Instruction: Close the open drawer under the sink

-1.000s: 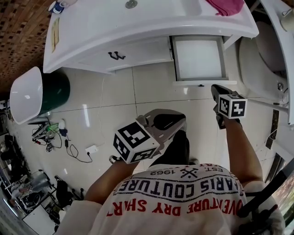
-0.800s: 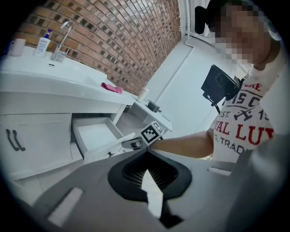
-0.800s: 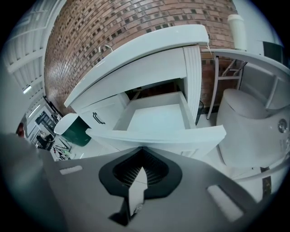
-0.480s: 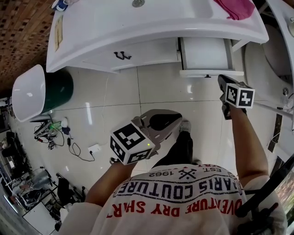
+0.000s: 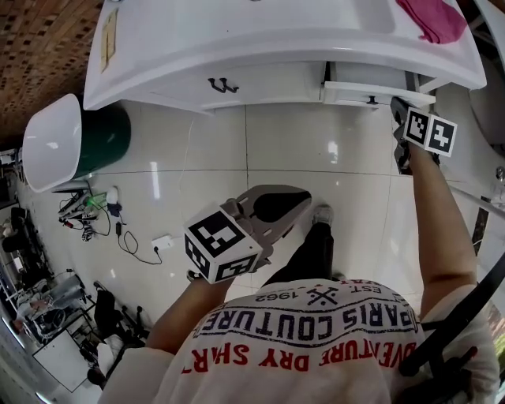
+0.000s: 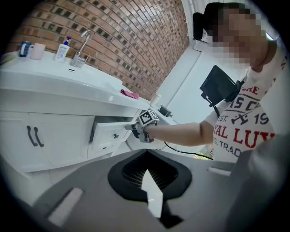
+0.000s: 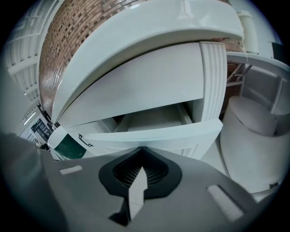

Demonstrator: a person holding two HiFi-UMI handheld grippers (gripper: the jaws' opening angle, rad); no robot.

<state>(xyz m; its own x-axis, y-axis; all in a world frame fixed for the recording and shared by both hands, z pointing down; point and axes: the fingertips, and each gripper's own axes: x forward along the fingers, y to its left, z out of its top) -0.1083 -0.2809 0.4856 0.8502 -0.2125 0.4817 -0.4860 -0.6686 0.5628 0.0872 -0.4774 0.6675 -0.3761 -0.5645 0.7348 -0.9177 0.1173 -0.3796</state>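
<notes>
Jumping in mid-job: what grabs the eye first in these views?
The white drawer, nearly shut, at the head view's top right, with the right gripper, jaws together, at its front. The left gripper hangs idle over the floor; a pink cloth lies on the countertop.

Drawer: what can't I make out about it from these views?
- Drawer inside: head view, the sink top overhangs it; right gripper view shows only its front part.
- Whether the right tongs touch the drawer front: head view, tips small and dark; left gripper view, too small.
- Drawer front's lower part: right gripper view, the tongs' own body covers it.
</notes>
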